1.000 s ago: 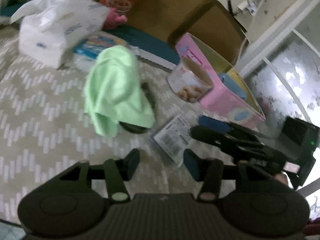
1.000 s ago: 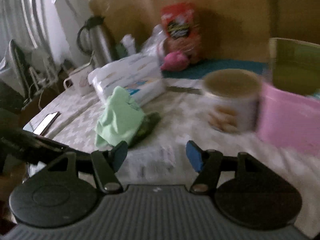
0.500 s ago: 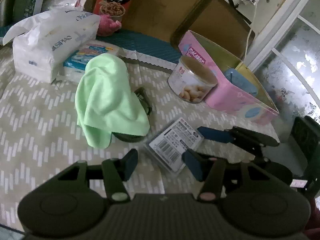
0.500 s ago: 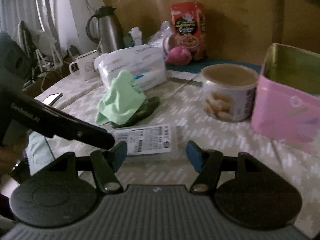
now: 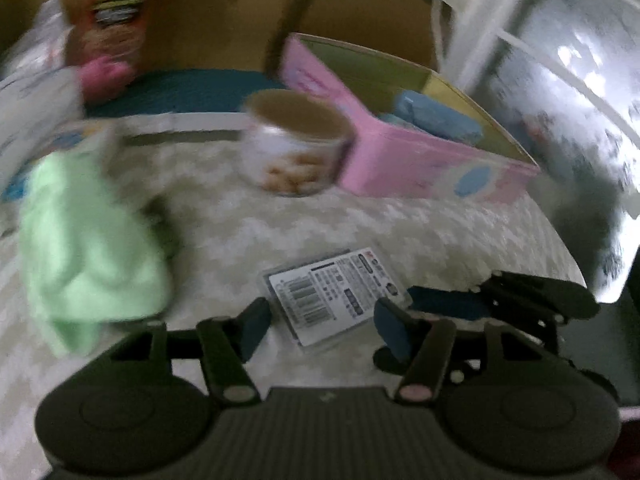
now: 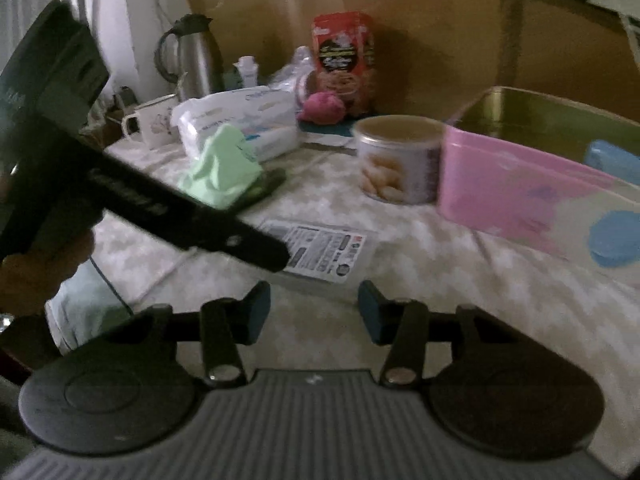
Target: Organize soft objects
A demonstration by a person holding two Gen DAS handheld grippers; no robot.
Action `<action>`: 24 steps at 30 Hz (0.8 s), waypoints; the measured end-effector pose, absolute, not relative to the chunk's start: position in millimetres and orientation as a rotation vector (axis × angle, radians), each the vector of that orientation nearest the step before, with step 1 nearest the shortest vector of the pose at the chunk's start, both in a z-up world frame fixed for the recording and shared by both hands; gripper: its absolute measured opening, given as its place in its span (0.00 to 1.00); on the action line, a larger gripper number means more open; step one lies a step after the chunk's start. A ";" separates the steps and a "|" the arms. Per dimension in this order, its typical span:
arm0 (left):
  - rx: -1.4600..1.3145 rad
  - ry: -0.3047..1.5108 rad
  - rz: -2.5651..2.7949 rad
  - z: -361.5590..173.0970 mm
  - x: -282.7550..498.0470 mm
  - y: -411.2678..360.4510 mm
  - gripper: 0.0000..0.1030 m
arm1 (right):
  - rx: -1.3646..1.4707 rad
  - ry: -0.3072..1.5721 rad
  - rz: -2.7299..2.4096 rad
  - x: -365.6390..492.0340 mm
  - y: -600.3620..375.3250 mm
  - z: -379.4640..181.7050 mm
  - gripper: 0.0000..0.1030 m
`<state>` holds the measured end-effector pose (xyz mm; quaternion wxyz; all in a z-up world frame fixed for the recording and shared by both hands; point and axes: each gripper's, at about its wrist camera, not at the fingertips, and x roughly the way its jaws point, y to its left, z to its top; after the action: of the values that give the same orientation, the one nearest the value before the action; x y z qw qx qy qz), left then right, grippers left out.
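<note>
Cloth (image 6: pixel 221 166), the green one, lies crumpled on the tabletop (image 6: pixel 460 276) left of the tin (image 6: pixel 396 160), while the left tool (image 5: pixel 320 328), just widening, and the right tool (image 6: pixel 314 308), just narrowing, both gape empty near the packet (image 6: pixel 324 250) before that tin.

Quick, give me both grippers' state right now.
Left gripper: open, jaws just widened, nothing between them.
Right gripper: open, jaws just narrowed, nothing between them.
</note>
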<state>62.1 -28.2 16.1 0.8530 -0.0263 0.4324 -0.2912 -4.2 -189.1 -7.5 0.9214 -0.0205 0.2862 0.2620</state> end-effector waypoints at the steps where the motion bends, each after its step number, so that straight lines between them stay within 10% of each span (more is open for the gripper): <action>1: -0.036 0.907 -0.628 16.2 62.1 -37.6 0.58 | -0.054 0.580 0.513 -9.3 -192.3 -8.4 0.51; 18: 0.251 0.766 -0.648 25.2 47.3 -133.5 0.56 | -0.030 0.527 0.225 -40.9 -270.4 -18.5 0.52; 24: 0.202 0.795 -0.614 27.5 46.9 -122.2 0.54 | -0.143 0.485 0.303 -26.3 -270.6 -15.0 0.77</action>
<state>46.9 -122.2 27.5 0.8715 0.0968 0.3804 -0.2939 -26.3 -270.6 -15.0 0.9568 -0.0705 0.2391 0.1494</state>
